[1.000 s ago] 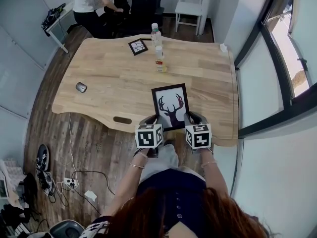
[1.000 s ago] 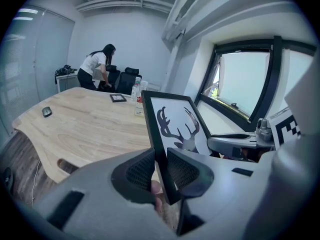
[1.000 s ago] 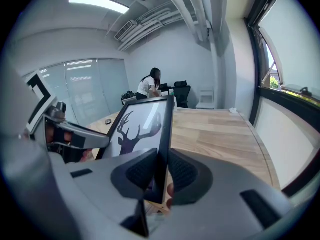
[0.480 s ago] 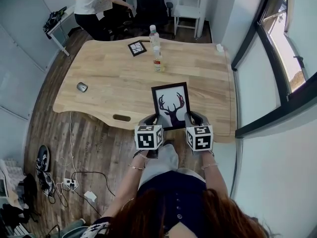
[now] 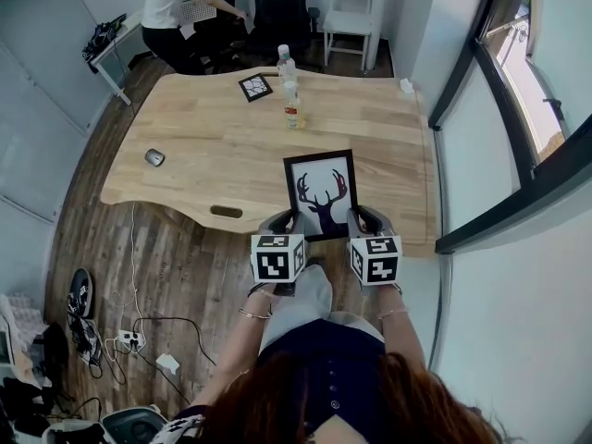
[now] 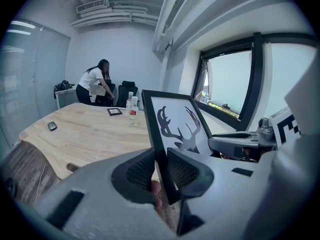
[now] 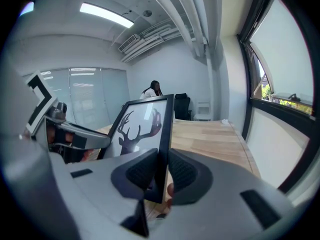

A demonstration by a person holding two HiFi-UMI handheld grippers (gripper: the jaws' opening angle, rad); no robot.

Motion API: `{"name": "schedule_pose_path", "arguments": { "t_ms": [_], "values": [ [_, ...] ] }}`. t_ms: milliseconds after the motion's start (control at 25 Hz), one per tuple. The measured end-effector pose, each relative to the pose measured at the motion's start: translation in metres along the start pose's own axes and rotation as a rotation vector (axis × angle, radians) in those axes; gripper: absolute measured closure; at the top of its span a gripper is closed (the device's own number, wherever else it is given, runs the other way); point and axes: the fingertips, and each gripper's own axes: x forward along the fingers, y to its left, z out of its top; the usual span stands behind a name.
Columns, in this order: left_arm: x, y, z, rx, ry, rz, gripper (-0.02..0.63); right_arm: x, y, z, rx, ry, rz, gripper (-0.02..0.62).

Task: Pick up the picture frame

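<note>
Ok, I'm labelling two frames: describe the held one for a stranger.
Over the near edge of the wooden table, the left gripper and right gripper clamp the picture frame. Unlike the small frame by the bottles, it is large and shows a deer's antlers.

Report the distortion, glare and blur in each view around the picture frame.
Head view: fisheye bows the table edge; even light, picture frame sharp. Left gripper view: black round vignette, window washed out pale. Right gripper view: same vignette, ceiling light glares, the frame's near edge soft.
</note>
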Motion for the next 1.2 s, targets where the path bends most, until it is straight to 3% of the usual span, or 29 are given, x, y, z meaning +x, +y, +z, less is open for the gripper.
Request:
{"name": "schedule_pose_path", "arguments": {
  "t_ms": [1200],
  "values": [
    [-0.047, -0.034, 0.019, 0.1, -0.103, -0.003, 0.515, -0.06, 0.004, 0.019, -0.003, -0.126, -0.047, 0.523]
  ]
}}
